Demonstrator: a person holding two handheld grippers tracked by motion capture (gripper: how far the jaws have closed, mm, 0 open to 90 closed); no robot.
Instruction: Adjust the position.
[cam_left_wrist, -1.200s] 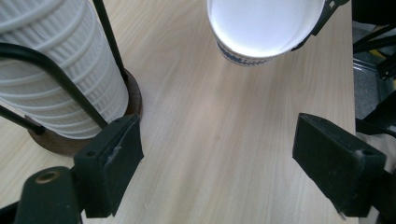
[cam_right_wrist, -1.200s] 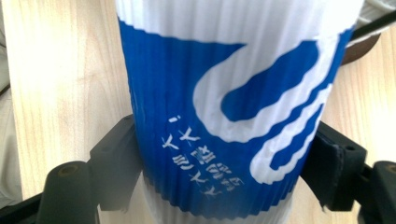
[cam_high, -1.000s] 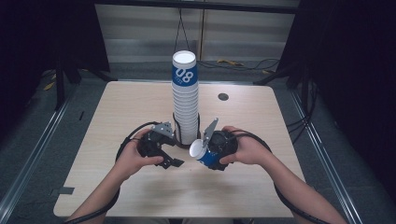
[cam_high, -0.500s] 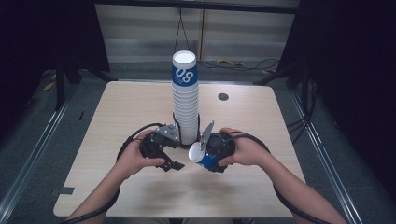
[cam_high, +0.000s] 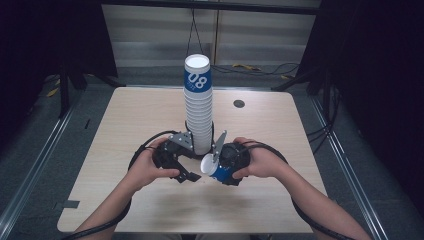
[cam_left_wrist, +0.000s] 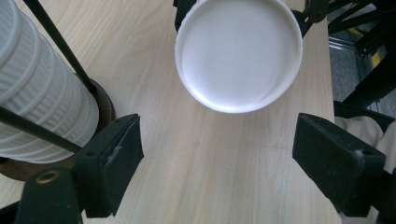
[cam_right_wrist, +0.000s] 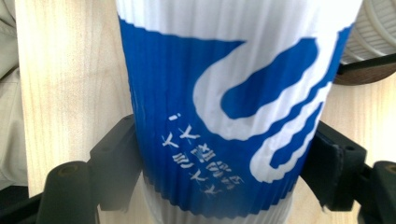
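A tall stack of white ribbed paper cups (cam_high: 198, 112), its top cup blue with white digits, stands on a dark round base mid-table. My right gripper (cam_high: 221, 166) is shut on a single blue-and-white cup (cam_high: 212, 170) that lies on its side, mouth turned toward the left gripper. In the right gripper view that cup (cam_right_wrist: 224, 107) sits between both jaws of the right gripper (cam_right_wrist: 224, 161). My left gripper (cam_high: 191, 162) is open just left of it. In the left gripper view, the left gripper (cam_left_wrist: 219, 158) looks into the cup's white mouth (cam_left_wrist: 238, 53), with the stack (cam_left_wrist: 37, 102) at its left.
A small dark disc (cam_high: 239, 104) lies on the light wooden table (cam_high: 125, 115) at the back right. Black cables loop from both grippers around the person's hands. Dark stands and floor rails flank the table.
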